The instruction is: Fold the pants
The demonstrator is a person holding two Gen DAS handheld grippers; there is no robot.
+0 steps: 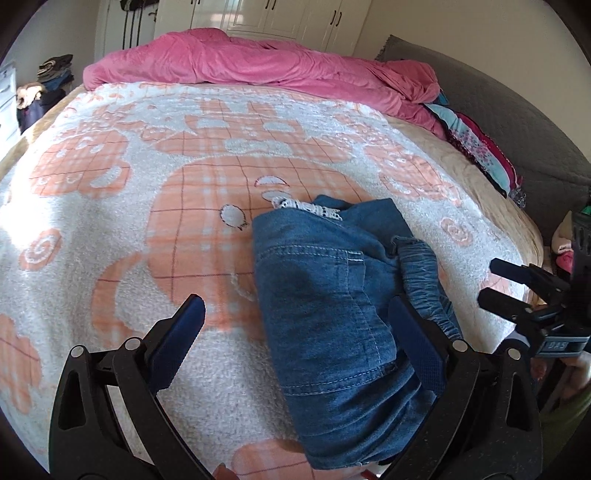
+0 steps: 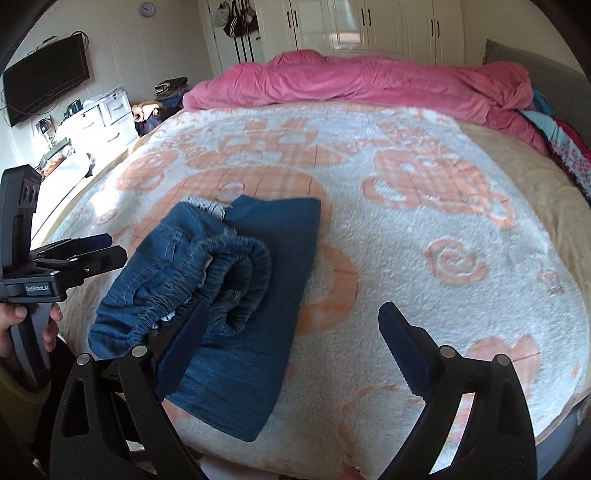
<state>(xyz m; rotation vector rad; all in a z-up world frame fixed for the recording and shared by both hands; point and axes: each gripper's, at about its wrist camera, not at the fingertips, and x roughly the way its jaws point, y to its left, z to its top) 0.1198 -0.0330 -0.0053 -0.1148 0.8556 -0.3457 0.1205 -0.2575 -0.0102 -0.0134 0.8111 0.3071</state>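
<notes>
Small blue denim pants (image 1: 332, 314) lie folded into a compact bundle on the white and orange blanket (image 1: 147, 192), near the bed's front edge. The elastic waistband (image 2: 221, 273) bulges on top; a bit of white patterned lining shows at the far end. My left gripper (image 1: 295, 321) is open and empty, its right finger over the pants. In the left wrist view my right gripper (image 1: 491, 284) shows at the right edge. In the right wrist view my right gripper (image 2: 295, 332) is open and empty, its left finger (image 2: 184, 347) over the bundle. My left gripper (image 2: 110, 249) appears at the left there.
A crumpled pink duvet (image 1: 258, 66) lies along the far side of the bed. Folded patterned cloths (image 1: 480, 147) lie by the grey headboard (image 1: 517, 110) at right. White wardrobes (image 2: 369, 26), a wall TV (image 2: 44, 77) and white drawers (image 2: 107, 118) stand beyond the bed.
</notes>
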